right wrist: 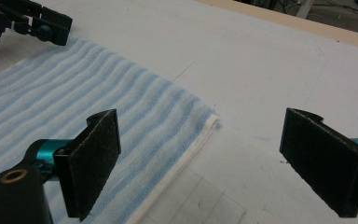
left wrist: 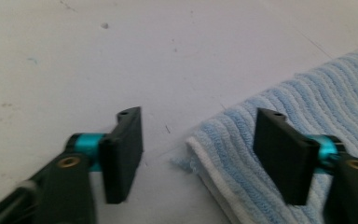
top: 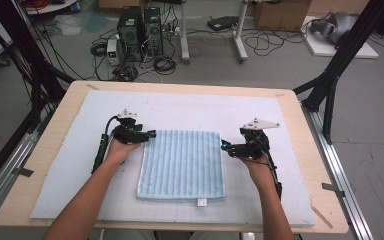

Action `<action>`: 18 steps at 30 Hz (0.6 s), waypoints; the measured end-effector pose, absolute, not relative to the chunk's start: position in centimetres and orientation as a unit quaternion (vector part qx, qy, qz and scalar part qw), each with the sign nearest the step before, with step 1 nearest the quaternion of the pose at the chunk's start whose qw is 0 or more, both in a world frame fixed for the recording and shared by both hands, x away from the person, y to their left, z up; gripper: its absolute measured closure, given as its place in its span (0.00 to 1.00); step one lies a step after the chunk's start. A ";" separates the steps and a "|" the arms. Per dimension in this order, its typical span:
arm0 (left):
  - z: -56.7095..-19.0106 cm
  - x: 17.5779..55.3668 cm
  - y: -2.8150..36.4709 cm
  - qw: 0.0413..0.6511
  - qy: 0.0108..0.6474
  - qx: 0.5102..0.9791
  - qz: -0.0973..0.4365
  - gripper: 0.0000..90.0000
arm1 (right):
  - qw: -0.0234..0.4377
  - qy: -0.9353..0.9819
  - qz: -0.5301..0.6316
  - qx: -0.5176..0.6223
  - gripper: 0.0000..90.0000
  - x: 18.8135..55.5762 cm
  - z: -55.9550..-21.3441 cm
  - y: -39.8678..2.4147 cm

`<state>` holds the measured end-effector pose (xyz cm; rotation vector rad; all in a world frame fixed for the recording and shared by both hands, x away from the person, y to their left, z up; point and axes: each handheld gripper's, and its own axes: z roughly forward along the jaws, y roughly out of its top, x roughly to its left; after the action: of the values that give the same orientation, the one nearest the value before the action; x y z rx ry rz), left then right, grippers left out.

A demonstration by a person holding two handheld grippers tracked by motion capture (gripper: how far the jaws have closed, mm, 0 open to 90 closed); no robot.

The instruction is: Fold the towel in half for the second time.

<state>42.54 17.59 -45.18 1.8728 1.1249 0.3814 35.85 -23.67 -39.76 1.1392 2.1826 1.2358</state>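
In the left gripper view the far left corner of the blue striped towel (left wrist: 307, 116) lies between the two black pads, its frayed white edge reaching into the gap while one pad stands over the cloth and the other (left wrist: 123, 154) over the bare white mat (left wrist: 98, 60); the left gripper (left wrist: 200, 156) has its jaws apart and no pad presses on the cloth. In the right gripper view the right gripper (right wrist: 214, 163) stands wide open too, holding nothing; one pad (right wrist: 95, 158) hangs above the towel's striped surface, the other above the mat, and the towel's far right corner sits in the space between them, a little ahead of the pads. From the high view the folded towel (top: 181, 162) lies flat in the middle of the mat (top: 190, 107), the left gripper (top: 147, 135) at its upper left corner and the right gripper (top: 226, 146) at its upper right corner, each borne by a hand reaching in from below. The mat covers a wooden table (top: 300, 120), with nothing else lying on it near the towel. Beyond the table, computer towers (top: 140, 30) and loose cables (top: 162, 62) sit on the grey floor
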 end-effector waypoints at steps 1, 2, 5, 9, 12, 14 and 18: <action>-45.2 42.4 17.4 0.441 0.447 0.762 0.161 0.49 | 0.193 0.776 0.441 0.408 0.13 35.9 -39.8 -23.8; -45.2 42.3 17.1 0.434 0.440 0.768 0.168 0.55 | 0.193 0.775 0.441 0.409 0.13 36.0 -39.8 -23.8; -45.2 41.9 16.0 0.410 0.408 0.792 0.194 0.73 | 0.190 0.774 0.439 0.415 0.13 36.2 -40.0 -24.0; -45.1 41.7 15.7 0.406 0.384 0.805 0.197 0.89 | 0.189 0.774 0.440 0.414 0.13 36.3 -40.1 -23.9; -45.1 41.8 15.8 0.410 0.385 0.805 0.190 0.93 | 0.188 0.776 0.437 0.414 0.13 36.4 -40.2 -23.7; -45.2 41.8 15.8 0.411 0.385 0.804 0.190 0.94 | 0.185 0.777 0.435 0.415 0.13 36.6 -40.4 -23.6; -45.2 41.8 15.9 0.413 0.388 0.802 0.188 0.94 | 0.182 0.773 0.434 0.426 0.13 37.2 -40.9 -23.5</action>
<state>41.80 15.92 -45.17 2.0170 0.9751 0.4725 37.17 -23.50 -40.91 1.2020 2.1815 1.2260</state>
